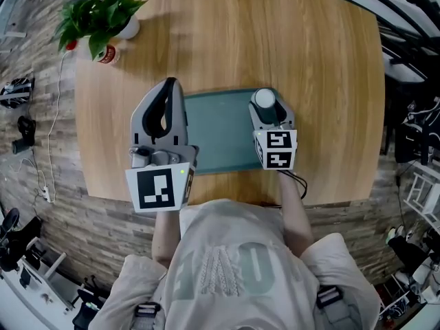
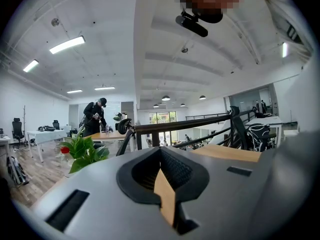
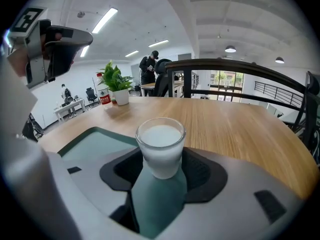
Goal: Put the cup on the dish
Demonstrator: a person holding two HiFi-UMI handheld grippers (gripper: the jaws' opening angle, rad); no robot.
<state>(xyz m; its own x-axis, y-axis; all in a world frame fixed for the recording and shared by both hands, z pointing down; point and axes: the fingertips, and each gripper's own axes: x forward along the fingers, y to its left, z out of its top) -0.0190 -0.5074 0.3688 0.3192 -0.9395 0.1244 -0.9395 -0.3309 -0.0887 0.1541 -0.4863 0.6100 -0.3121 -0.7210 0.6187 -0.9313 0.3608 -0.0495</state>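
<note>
Starting at the left, a potted plant (image 1: 96, 16) is seen at the far corner of the tabletop (image 1: 309, 60), well apart from the work. The left tongs (image 1: 168, 91) are held tilted upward beside the left end of the dish (image 1: 213, 133). In the left gripper view their tips are seen meeting with nothing between them, and only a sliver of wood shows behind.

The dish, a flat teal rectangle, lies in the middle of the tabletop. At its right end the cup (image 1: 265, 100) is clamped by the right tongs (image 3: 159, 156), which are closed on its lower wall.

The cup is judged to be small, light glass: stiff, breakable and fairly slick. Its milky look may be frosting or filling; which one cannot be settled. A level hold low on the wall, as here, is judged suitable, with modest pressure.

The dish's whole outline, and the cup's place over its right end, are given only by the head view. The grip itself, and the teal surface directly below the cup, are given only by the right gripper view. Whether the base touches the dish cannot be told. The room beyond, with a person standing at a far table, is shown by the gripper views alone.
</note>
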